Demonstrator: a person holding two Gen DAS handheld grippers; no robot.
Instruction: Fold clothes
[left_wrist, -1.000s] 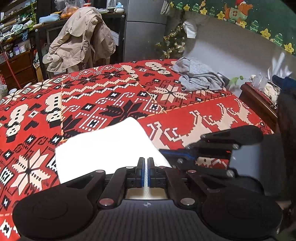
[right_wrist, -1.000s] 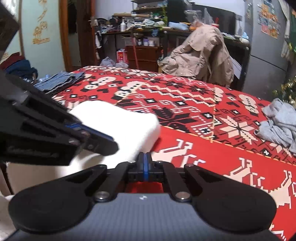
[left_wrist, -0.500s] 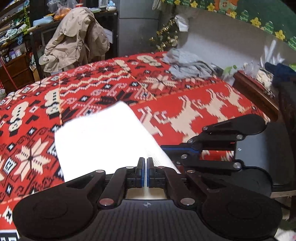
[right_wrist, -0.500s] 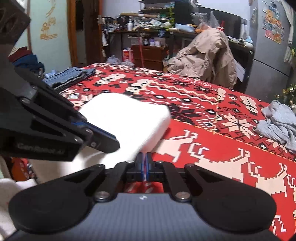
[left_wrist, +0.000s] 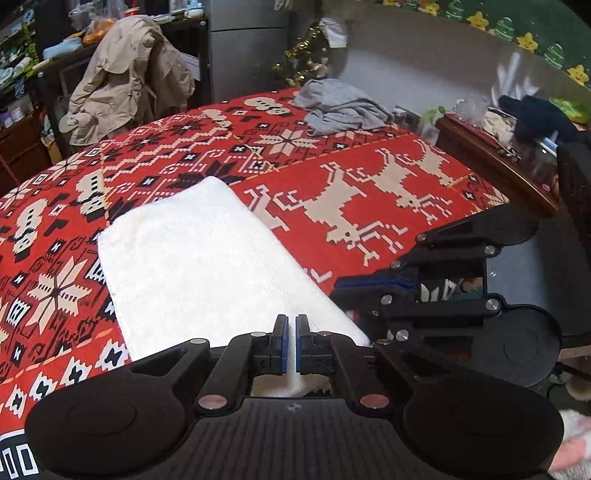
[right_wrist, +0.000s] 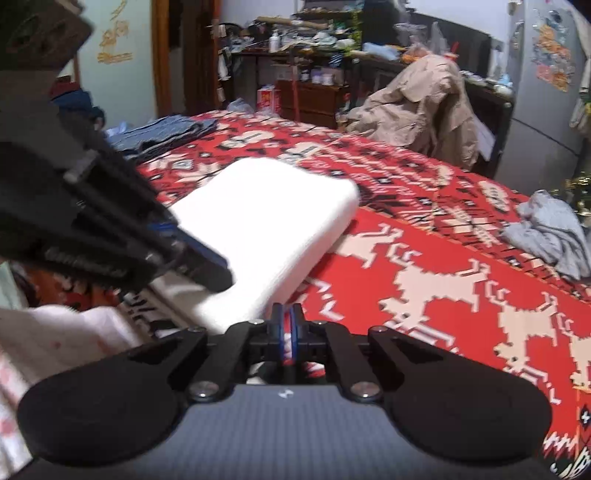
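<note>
A folded white cloth (left_wrist: 199, 258) lies on the red patterned bedspread (left_wrist: 369, 184), its near end hanging over the bed's front edge. My left gripper (left_wrist: 290, 326) is shut on that near end, with white fabric pinched between its blue pads. My right gripper (left_wrist: 338, 286) comes in from the right and is shut at the cloth's right near corner. In the right wrist view the white cloth (right_wrist: 266, 218) reaches down to the right gripper (right_wrist: 287, 317), with a thin pale strip between the closed pads. The left gripper (right_wrist: 218, 267) lies over the cloth's left side there.
A crumpled grey garment (left_wrist: 340, 107) lies at the bed's far side. Folded denim (right_wrist: 162, 133) is stacked at the far left corner. A beige jacket (left_wrist: 125, 81) hangs on a chair behind the bed. A cluttered wooden side table (left_wrist: 495, 158) stands to the right.
Both grippers have drawn back toward the near edge of the bed, dragging the white cloth with them. More of the reindeer band of the bedspread shows beside the cloth.
</note>
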